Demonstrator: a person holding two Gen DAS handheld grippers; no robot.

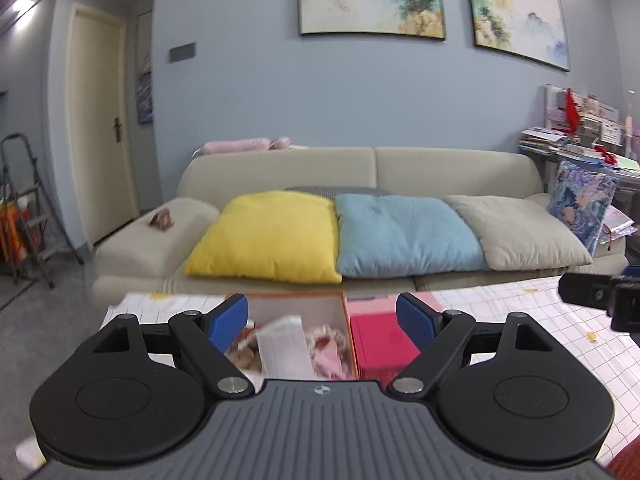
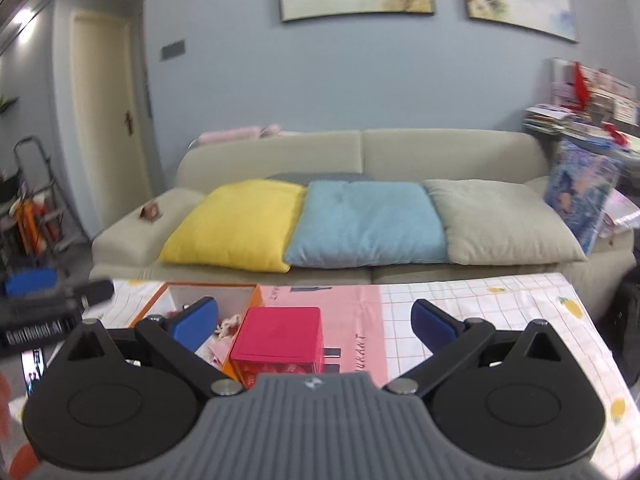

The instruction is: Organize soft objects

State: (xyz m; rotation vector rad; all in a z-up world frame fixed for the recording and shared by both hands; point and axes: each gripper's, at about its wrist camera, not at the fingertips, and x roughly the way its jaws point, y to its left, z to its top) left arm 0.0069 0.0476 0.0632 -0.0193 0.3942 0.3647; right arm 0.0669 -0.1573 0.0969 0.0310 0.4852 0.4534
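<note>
- The left tongs point(image 1: 322, 316) stand wide open with nothing between the blue pads point(image 1: 228, 316), above the near part of the bench point(image 1: 520, 320).
- The right tongs point(image 2: 316, 322) are spread wide as well — empty, over the pink mat point(image 2: 352, 312) on the checked cloth.
- An orange-rimmed box point(image 2: 172, 284) sits on the bench, left of a red box point(image 2: 280, 332) that lies just beside it; soft pink and brown things point(image 1: 328, 344) and a white slip lie inside the orange one.
- On the beige sofa point(image 1: 376, 164) behind the bench, three cushions lie side by side: yellow cushion point(image 1: 268, 236), blue cushion point(image 1: 404, 236), grey cushion point(image 1: 516, 232) — the first two touching at their edges.
- A darker grey cushion point(image 1: 340, 191) peeks out behind them, and something pink point(image 1: 236, 145) lies on top of the sofa back.
</note>
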